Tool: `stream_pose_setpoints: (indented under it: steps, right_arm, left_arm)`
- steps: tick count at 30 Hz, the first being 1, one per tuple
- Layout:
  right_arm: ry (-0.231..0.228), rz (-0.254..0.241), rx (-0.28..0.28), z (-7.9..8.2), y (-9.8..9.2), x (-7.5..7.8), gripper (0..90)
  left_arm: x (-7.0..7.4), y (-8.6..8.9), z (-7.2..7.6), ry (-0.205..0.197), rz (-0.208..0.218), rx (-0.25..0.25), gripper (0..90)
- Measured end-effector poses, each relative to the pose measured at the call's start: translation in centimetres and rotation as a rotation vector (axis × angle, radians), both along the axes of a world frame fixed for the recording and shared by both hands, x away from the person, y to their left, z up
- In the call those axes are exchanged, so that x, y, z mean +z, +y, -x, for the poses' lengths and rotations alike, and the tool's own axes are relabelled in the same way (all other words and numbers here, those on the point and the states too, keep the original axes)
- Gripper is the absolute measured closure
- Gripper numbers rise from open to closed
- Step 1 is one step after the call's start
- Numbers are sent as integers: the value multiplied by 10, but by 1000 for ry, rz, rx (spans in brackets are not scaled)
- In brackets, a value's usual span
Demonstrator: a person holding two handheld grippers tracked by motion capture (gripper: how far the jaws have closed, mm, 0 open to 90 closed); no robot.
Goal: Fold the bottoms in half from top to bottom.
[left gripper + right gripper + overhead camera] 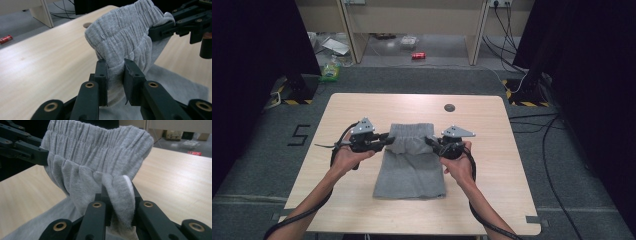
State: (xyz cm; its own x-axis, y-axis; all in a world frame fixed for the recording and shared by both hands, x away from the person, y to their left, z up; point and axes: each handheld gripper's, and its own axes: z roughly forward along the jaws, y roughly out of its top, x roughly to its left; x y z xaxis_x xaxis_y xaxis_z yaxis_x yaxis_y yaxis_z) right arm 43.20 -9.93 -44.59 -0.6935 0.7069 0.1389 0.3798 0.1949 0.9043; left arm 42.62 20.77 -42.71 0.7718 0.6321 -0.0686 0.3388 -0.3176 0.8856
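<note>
Waistband held by both grippers, fold in hand

Shorts [411,162] lie mid-table, waistband end lifted between my 2 grippers. My left gripper [115,72] is clamped on one waistband corner, my right gripper [117,195] on the other. To fold well, I judge I should keep both hands level and the band taut. Both forearms reach forward, grippers pointing inward at each other, jaws roughly level.
</note>
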Motion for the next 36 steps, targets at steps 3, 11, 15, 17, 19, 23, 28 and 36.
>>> stream_pose_setpoints:
  steps: [3, 11, 15, 17, 19, 23, 28, 36]
  right_arm:
    - [-4, 13, 14, 13, 1, -6, 821]
    - [33, 32, 42, 34, -2, -27, 812]
    - [61, 44, 51, 43, -4, -36, 783]
    - [76, 50, 63, 48, -4, -39, 752]
    - [87, 60, 64, 53, -5, -41, 713]
    - [100, 67, 67, 59, -9, -41, 646]
    - [108, 54, 69, 67, -13, -37, 597]
    - [94, 54, 68, 77, -19, -32, 584]
  left_arm:
    - [-10, 3, 10, 9, 7, -10, 741]
    - [-38, 3, 27, 37, -18, -45, 732]
    - [-49, 2, 34, 51, -23, -53, 720]
    - [-53, 3, 38, 56, -25, -58, 710]
    - [-56, 4, 41, 72, -15, -65, 685]
    - [-59, 5, 48, 88, 1, -79, 634]
    - [-58, 4, 55, 99, 36, -95, 575]
    - [-56, 1, 67, 105, 49, -117, 525]
